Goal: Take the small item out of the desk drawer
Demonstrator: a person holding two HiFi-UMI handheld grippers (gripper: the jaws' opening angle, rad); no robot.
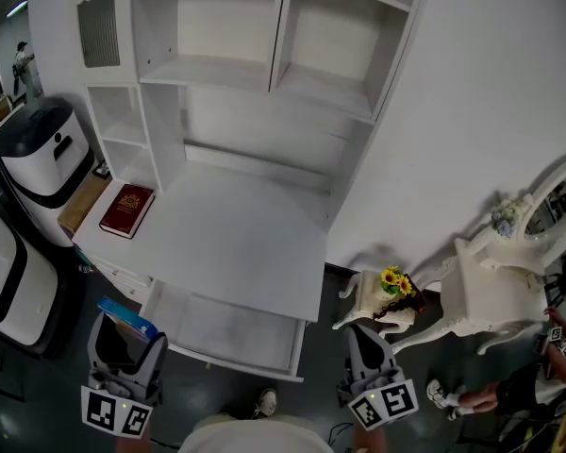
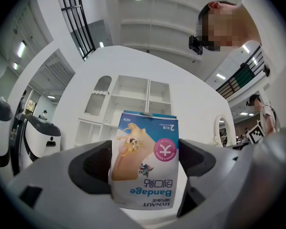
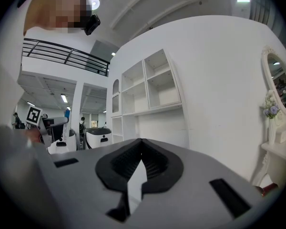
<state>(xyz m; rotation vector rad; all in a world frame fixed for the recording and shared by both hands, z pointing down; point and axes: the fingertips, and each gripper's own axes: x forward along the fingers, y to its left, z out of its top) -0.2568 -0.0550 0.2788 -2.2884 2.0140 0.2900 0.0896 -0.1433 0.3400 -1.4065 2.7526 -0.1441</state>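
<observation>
**A:** Head view, entry one?

**B:** The drawer (image 1: 228, 333) stands pulled out at 6 o'clock of the worktop (image 1: 236, 243). A red book (image 1: 127, 209) lies at the worktop's 9 o'clock edge. The left gripper (image 1: 125, 345) sits at 7 o'clock of the frame, off the drawer's left corner, carrying the bandage box (image 1: 127, 315). The right gripper (image 1: 366, 347) sits at 5 o'clock, off the desk.

**A:** Left gripper view?

**B:** The pads bear on both sides of the box, so it is grasped. It stands on end with the print upside down. My judgement is that the narrow carton is pinched across its width because that fits the wide jaw gap. The item is out of the drawer.

**A:** Right gripper view?

**B:** The jaws are clenched together with nothing between them. It is probably parked aside, free to push the drawer shut.
</observation>
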